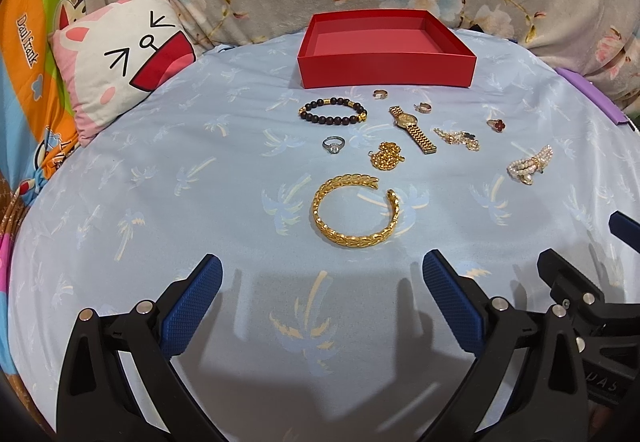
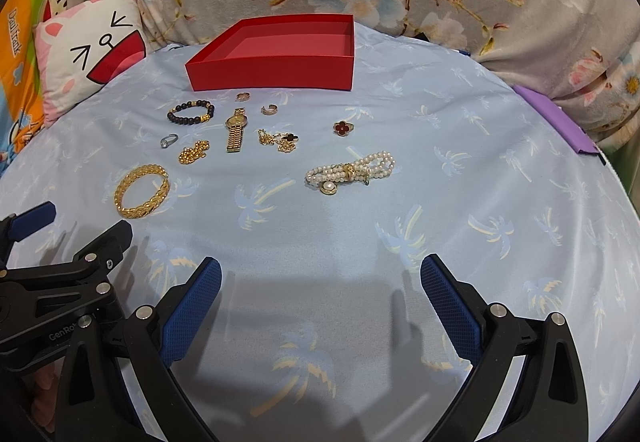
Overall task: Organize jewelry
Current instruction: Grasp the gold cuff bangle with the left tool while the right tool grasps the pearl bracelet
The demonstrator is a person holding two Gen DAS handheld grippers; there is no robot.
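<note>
Jewelry [image 1: 355, 210]: four rings, three bracelets, two chains, one watch [image 1: 412, 128]; red box [image 1: 386, 49] bare; both tools spread.

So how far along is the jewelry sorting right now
Nothing looks done yet: the red box is empty. Nothing is in hand; the left hand-held gripper and right hand-held gripper are both open. All pieces remain on the blue cloth, including the gold bangle, watch and pearl bracelet.
</note>
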